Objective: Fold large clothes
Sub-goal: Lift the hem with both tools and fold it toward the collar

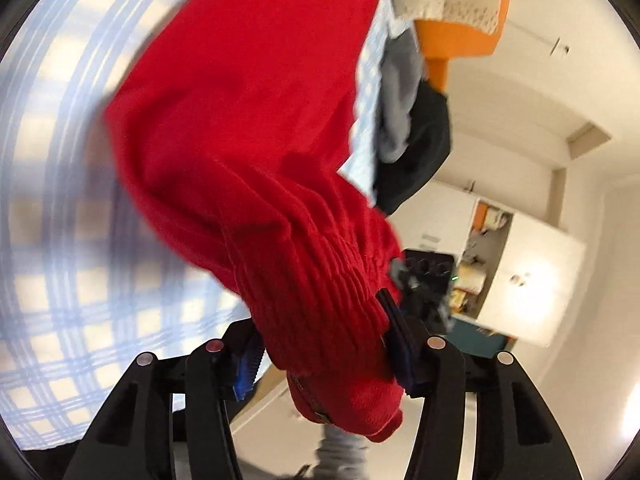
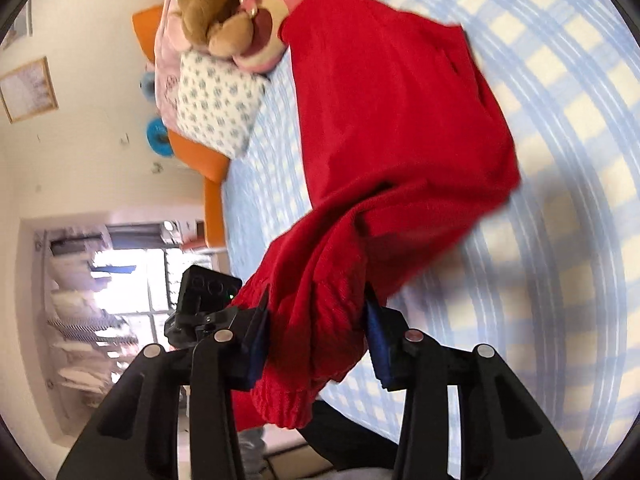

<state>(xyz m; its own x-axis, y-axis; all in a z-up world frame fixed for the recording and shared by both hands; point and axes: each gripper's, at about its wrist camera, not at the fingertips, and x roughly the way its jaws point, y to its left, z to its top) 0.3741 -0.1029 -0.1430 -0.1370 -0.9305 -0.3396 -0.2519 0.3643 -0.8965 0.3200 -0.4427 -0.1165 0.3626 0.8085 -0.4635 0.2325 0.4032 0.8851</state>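
- Blue-and-cream checked bedsheet (image 2: 560, 80) covers the bed.
- Patterned pillow (image 2: 216, 104) beside brown plush toy (image 2: 216, 12).
- Orange headboard (image 2: 208, 164) against wall.
- Framed picture (image 2: 28, 90) on wall.
- White cabinet (image 1: 532, 280), door open.

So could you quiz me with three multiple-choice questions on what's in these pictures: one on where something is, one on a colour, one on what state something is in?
1. Where do the stuffed toys sit?
A. by the pillows at the far end of the bed
B. on the floor
C. on top of the red garment

2. What colour is the garment being handled?
A. green
B. red
C. white

3. What is the right gripper doing?
A. standing open and empty
B. clamped on a pillow
C. clamped on the garment's ribbed hem

Answers:
1. A, they rest beside the patterned pillow.
2. B, it is bright red against the blue checked sheet.
3. C, red knit is pinched between both pads.
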